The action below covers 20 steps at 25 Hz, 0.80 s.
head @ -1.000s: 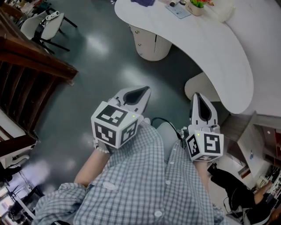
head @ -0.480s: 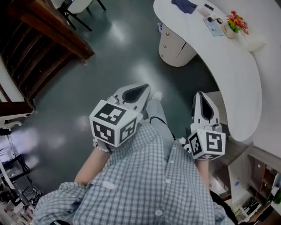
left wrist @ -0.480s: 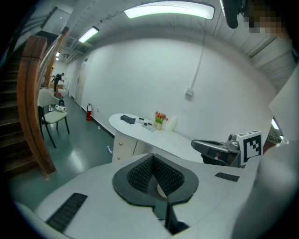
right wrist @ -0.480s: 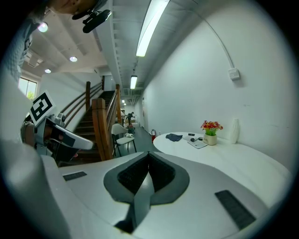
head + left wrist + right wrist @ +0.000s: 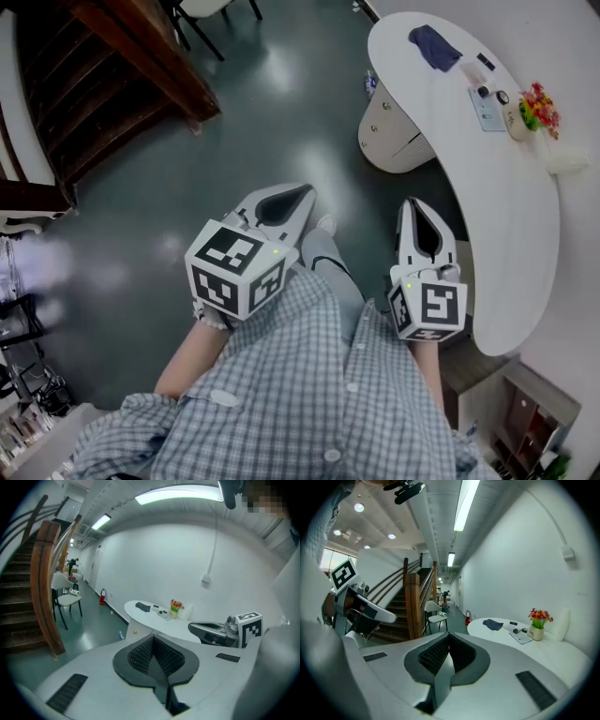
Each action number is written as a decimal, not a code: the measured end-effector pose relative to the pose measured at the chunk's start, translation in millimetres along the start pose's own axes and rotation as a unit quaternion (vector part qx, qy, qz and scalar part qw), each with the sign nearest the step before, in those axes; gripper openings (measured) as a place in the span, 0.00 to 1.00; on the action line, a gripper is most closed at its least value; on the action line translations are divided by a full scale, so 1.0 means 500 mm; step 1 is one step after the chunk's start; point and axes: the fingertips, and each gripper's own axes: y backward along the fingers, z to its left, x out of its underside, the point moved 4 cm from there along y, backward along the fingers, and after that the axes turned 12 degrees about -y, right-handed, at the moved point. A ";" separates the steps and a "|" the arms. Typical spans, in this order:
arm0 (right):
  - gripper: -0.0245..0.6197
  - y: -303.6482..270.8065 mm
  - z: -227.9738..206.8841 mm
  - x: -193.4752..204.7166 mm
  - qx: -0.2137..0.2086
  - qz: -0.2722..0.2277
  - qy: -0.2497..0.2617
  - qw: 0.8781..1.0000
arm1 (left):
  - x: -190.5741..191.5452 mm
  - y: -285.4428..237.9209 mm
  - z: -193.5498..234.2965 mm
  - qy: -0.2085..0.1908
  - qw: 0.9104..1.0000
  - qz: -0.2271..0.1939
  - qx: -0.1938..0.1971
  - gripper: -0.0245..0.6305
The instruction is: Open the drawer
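The left claw [image 5: 153, 641] is pressed together with nothing between its ribbed black pads, and so is the right claw [image 5: 449, 639]. Both are held out level in front of the person's blue-and-white checked shirt [image 5: 309, 394]. Each carries a cube printed with black-and-white square markers.

Ahead and to the right curves a long white glossy surface [image 5: 487, 187]. On it lie a dark blue cloth [image 5: 434, 47], a pale flat card [image 5: 486, 105] and a small pot of red and yellow flowers [image 5: 534, 105]. The drawer [image 5: 405, 148] is in the rounded beige pedestal [image 5: 386, 131] under that surface's far end, well apart from both claws.

Left of the surface, open dark green polished floor [image 5: 272, 112] stretches to a brown wooden staircase [image 5: 103, 84]. A white chair [image 5: 437, 616] stands near the staircase.
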 end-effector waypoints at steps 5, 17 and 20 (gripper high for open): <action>0.05 -0.099 -0.012 -0.051 -0.030 -0.002 0.014 0.999 | -0.039 -0.032 0.061 0.010 1.000 -0.005 -0.027 0.04; 0.05 -0.296 -0.094 -0.148 -0.058 -0.001 0.044 0.997 | -0.131 -0.135 0.200 0.051 0.995 -0.033 -0.085 0.04; 0.05 -0.335 -0.117 -0.160 -0.066 -0.003 0.045 0.997 | -0.155 -0.174 0.220 0.045 0.994 -0.038 -0.089 0.04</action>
